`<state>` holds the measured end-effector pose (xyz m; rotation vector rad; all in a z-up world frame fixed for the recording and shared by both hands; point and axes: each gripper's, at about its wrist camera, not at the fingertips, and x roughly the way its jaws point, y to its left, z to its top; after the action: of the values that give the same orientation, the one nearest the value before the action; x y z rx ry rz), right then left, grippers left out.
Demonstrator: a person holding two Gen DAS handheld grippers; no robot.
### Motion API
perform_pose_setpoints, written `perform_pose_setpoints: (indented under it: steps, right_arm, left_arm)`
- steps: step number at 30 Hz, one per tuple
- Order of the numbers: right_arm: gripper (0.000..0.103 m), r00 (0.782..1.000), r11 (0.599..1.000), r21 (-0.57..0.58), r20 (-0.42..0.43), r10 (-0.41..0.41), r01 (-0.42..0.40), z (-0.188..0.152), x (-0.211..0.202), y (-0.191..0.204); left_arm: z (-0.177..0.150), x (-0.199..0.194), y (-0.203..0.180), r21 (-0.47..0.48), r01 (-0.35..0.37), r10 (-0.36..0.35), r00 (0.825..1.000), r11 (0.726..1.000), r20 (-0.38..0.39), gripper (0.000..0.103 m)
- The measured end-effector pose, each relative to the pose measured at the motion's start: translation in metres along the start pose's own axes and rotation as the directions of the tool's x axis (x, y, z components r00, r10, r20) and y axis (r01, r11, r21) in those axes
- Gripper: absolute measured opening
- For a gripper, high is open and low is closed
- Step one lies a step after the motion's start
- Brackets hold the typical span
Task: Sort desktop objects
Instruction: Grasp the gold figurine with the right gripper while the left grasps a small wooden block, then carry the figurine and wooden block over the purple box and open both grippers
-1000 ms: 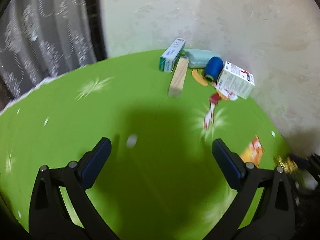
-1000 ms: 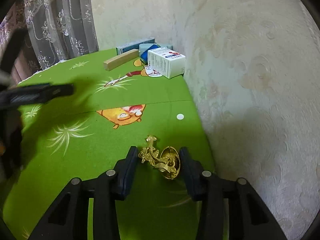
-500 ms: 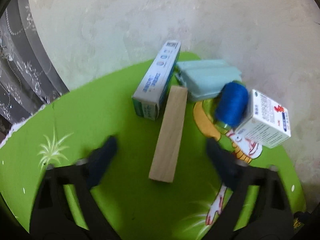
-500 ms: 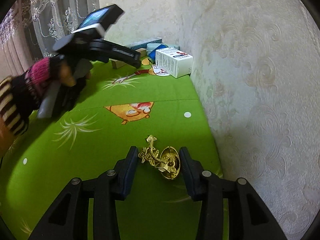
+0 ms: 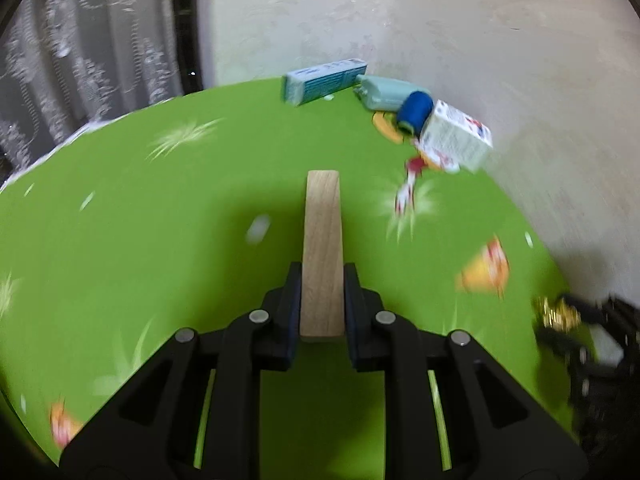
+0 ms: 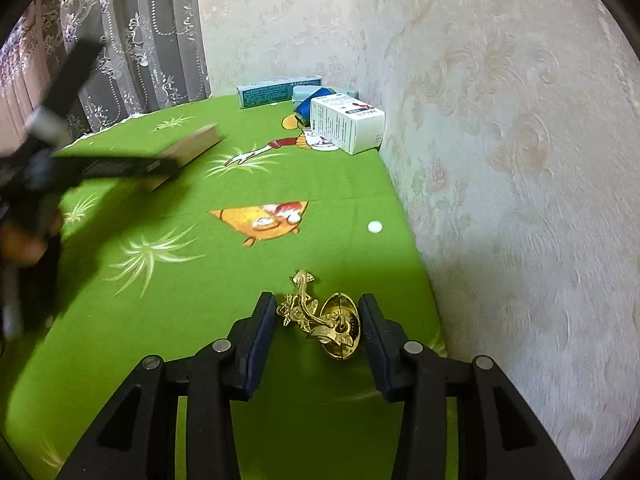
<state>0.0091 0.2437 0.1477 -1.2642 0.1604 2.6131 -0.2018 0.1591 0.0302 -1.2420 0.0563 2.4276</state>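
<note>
A pale wooden block (image 5: pixel 322 240) sticks out forward from my left gripper (image 5: pixel 322 270), which is shut on its near end and holds it over the middle of the green tablecloth (image 5: pixel 160 240). The right wrist view shows the same block (image 6: pixel 200 142), blurred, at the left above the cloth. My right gripper (image 6: pixel 316 312) is shut on a small gold ornament (image 6: pixel 340 320) near the table's right edge, low over the cloth. That ornament (image 5: pixel 554 316) also shows at the far right of the left wrist view.
In the back corner lie a long teal box (image 5: pixel 326 80), a pale teal case (image 5: pixel 384 92), a blue thread spool (image 5: pixel 414 114) and a white carton (image 5: pixel 456 140). A patterned wall (image 6: pixel 500 160) runs along the right edge. A lace curtain (image 6: pixel 132 40) hangs at the back left.
My left gripper went to the back corner, closed on the wooden block and drew it back over the middle of the table. The right gripper kept its hold on the gold ornament.
</note>
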Motion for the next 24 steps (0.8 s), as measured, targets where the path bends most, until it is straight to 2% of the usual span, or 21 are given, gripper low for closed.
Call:
perform_pose_setpoints:
  steps: [2, 7, 15, 21, 24]
  right_arm:
    - [0.043, 1.0, 1.0, -0.006, 0.011, 0.013, -0.013, -0.005, -0.007, 0.008]
    - [0.043, 0.998, 0.998, -0.04, 0.039, 0.041, -0.04, -0.017, -0.03, 0.041]
    - [0.043, 0.988, 0.986, -0.096, 0.067, 0.139, -0.133, -0.042, -0.064, 0.106]
    - [0.043, 0.982, 0.972, -0.156, 0.047, 0.183, -0.174, -0.061, -0.079, 0.154]
    - [0.043, 0.981, 0.965, -0.197, 0.048, 0.187, -0.175, -0.059, -0.089, 0.173]
  left_arm:
    - [-0.024, -0.025, 0.006, -0.003, -0.007, 0.007, 1.0, 1.0, 0.017, 0.021]
    - [-0.063, -0.052, 0.014, -0.025, -0.024, 0.025, 0.999, 0.999, 0.026, 0.021]
    - [-0.148, -0.147, 0.032, -0.054, -0.075, 0.079, 0.993, 0.996, 0.082, 0.021]
    - [-0.184, -0.202, 0.045, -0.046, -0.112, 0.117, 0.984, 0.993, 0.132, 0.021]
    - [-0.195, -0.221, 0.05, -0.055, -0.124, 0.131, 0.979, 0.991, 0.158, 0.021]
